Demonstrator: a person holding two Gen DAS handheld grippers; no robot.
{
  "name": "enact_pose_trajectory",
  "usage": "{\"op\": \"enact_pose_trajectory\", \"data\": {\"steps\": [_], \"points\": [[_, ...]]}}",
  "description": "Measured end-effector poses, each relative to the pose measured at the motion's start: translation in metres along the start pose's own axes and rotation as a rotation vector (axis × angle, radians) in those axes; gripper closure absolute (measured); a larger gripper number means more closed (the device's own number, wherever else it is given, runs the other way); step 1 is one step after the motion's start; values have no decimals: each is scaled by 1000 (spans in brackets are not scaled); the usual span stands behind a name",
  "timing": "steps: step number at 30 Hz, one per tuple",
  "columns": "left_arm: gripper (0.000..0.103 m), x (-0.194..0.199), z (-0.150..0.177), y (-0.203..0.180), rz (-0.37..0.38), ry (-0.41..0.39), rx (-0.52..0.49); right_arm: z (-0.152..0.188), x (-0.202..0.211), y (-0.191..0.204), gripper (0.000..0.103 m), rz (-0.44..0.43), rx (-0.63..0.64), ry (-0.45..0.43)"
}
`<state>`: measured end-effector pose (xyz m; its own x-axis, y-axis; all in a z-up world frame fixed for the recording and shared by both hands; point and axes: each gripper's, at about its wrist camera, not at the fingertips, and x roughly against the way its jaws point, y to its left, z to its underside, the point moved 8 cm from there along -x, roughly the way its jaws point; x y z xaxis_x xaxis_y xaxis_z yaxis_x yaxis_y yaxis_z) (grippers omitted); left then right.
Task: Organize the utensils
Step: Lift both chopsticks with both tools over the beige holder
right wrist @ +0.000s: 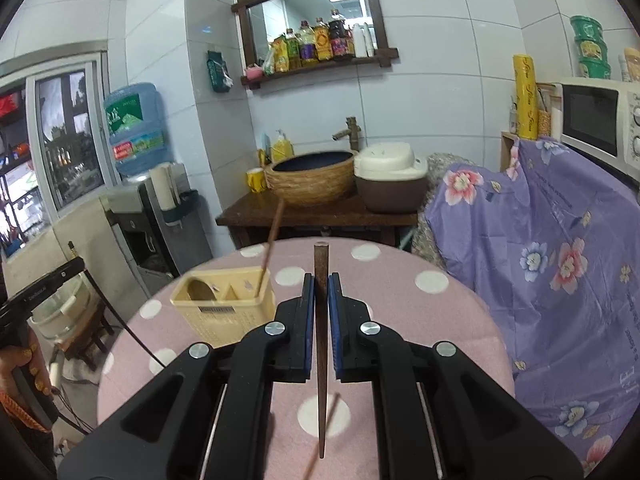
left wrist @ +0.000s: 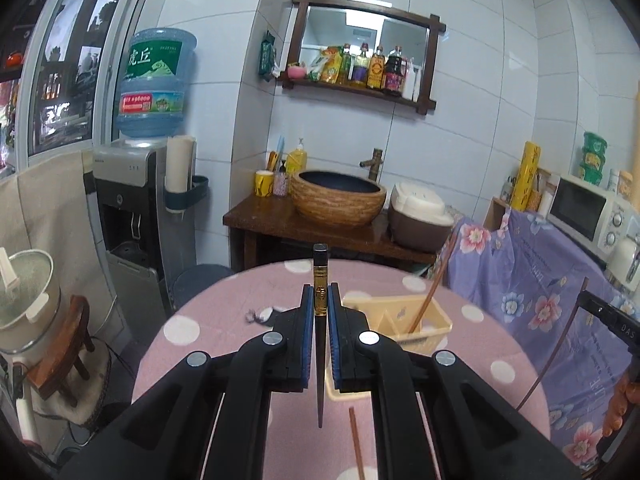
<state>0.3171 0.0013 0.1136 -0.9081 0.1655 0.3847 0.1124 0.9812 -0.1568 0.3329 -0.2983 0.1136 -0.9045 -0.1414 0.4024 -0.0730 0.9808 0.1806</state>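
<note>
Your left tongs [left wrist: 320, 300] are clamping a dark chopstick [left wrist: 320, 280] with a gold band near its blunt end; that blunt end is pointing away from you and the thin tip is hanging back toward the camera, clear of the bench [left wrist: 224, 320]. Your right tongs [right wrist: 321, 292] are pinching a plain brown chopstick [right wrist: 321, 320] the same way, thick end forward, tip hanging above the pink polka-dot cloth. Nearest to you on that cloth, a loose reddish chopstick [left wrist: 357, 444] is lying flat just below the hanging tips, showing in both wrist views. Further out, the cream utensil basket [right wrist: 224, 300] is standing on the bench, to the right of your left tongs and to the left of your right tongs, with its inside divided into compartments. One brown chopstick [right wrist: 272, 240] is leaning in the basket's right-hand compartment, its top tilting out past the rim. A small dark scrap [left wrist: 256, 315] is lying on the cloth left of your left tongs. Beyond the bench edge a wooden stand is carrying a woven-look basin [left wrist: 338, 198] and a rice cooker [left wrist: 418, 216], with a purple floral cover [right wrist: 540, 248] draping furniture to the right and a water dispenser [left wrist: 132, 200] standing at left
</note>
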Motion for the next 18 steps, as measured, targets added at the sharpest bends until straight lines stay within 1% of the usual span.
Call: {"op": "enact_pose_trajectory", "data": {"steps": [3,7,10,12,14,16,18], "points": [[95,5,-36,-7,29,-37,17,-36,3,18,95,-52,-15,-49],[95,12,-84,-27,52,-111,13,-96,5,50,95,-100,-23,-137],[95,2,-104,-42,53,-134,2,-130,0,72,95,-111,-33,-197],[95,-12,-105,-50,42,-138,-11,-141,-12,83,95,-109,-43,-217],[95,-31,-95,-54,41,-113,-9,-140,-29,88,95,-97,-61,-225],[95,-48,-81,-53,42,-83,1,-131,-50,89,95,-72,-74,-222],[95,-64,-60,-50,35,-48,8,-114,-71,87,95,-35,-69,-211]]}}
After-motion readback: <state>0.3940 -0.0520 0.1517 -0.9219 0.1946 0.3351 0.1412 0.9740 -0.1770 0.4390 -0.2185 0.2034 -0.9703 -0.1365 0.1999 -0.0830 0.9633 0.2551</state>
